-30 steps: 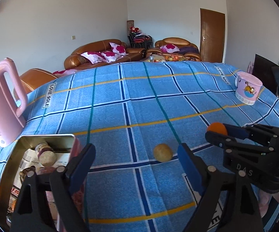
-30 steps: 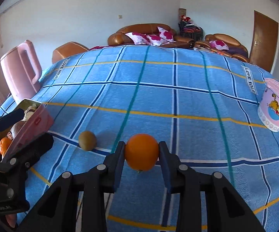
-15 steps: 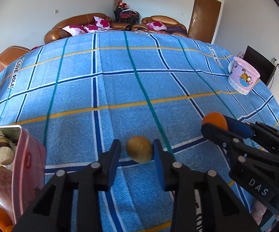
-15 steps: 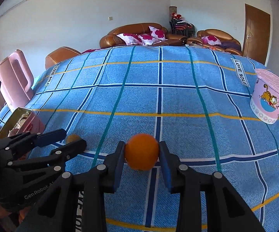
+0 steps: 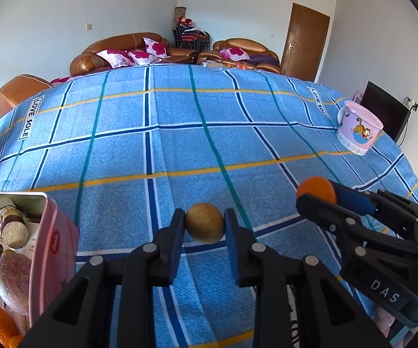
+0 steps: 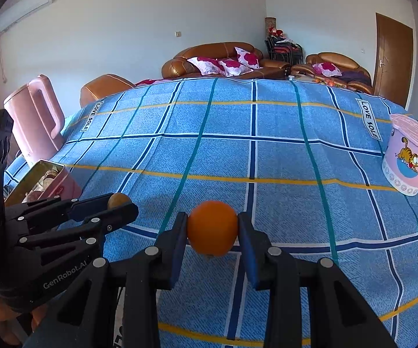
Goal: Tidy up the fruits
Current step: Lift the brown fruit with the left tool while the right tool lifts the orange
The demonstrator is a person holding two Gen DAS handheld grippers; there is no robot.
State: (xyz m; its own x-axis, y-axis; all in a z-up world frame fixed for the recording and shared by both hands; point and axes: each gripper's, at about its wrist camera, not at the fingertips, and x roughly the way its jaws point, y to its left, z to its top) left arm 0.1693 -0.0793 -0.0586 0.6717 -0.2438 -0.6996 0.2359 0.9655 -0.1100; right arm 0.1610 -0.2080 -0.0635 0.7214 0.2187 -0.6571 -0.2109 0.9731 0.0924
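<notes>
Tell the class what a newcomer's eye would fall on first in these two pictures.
Each gripper pinches a fruit above the blue checked tablecloth: the left gripper a brownish-yellow fruit, the right gripper an orange. A pink tin holding more fruit sits at the left.

Bright even daylight, sharp focus, strong fisheye bending, dark corner vignettes
</notes>
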